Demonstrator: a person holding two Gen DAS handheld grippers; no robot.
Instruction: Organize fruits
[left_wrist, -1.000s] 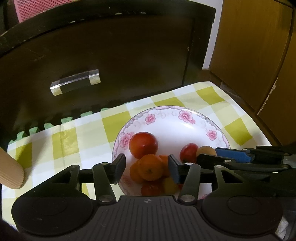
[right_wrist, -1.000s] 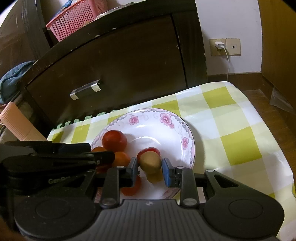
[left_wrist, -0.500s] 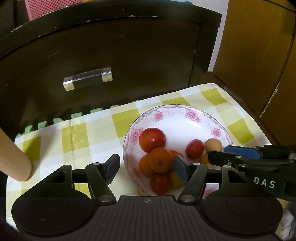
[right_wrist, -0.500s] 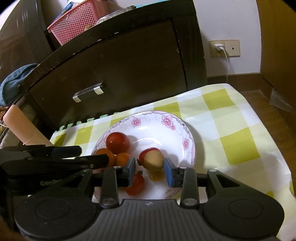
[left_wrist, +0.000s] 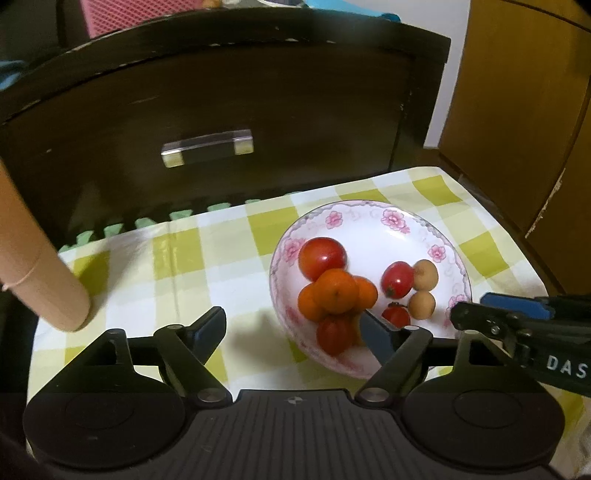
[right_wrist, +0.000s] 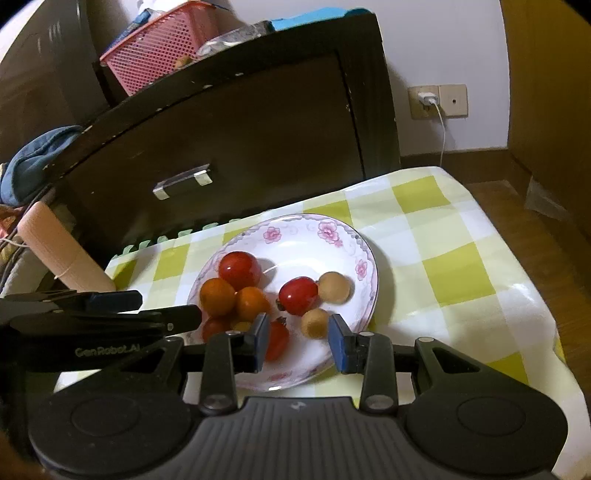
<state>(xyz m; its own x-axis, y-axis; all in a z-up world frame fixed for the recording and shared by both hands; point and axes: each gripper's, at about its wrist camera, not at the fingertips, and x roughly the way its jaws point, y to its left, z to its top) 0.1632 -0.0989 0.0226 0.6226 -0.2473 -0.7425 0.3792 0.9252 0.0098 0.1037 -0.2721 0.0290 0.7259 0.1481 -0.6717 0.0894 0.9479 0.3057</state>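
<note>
A white plate with pink flowers (left_wrist: 391, 221) (right_wrist: 332, 230) sits on a yellow-checked cloth and holds the fruit. In it are red tomatoes (left_wrist: 322, 257) (right_wrist: 239, 268), orange tangerines (left_wrist: 335, 291) (right_wrist: 218, 296) and two small tan fruits (left_wrist: 424, 275) (right_wrist: 334, 287). My left gripper (left_wrist: 293, 326) is open and empty above the plate's near-left rim. My right gripper (right_wrist: 299, 334) is open and empty, raised above the plate's near side, with one tan fruit (right_wrist: 314, 322) lying in the plate below it.
A dark cabinet with a metal handle (left_wrist: 207, 147) (right_wrist: 183, 181) stands behind the table. A tan cylinder (left_wrist: 33, 266) (right_wrist: 62, 254) leans at the left. A pink basket (right_wrist: 162, 48) sits on the cabinet. Wooden doors (left_wrist: 517, 92) are at the right.
My right gripper opened and let go of the tan fruit, which now lies in the plate. Both grippers drew back and up, and the left opened wider.
</note>
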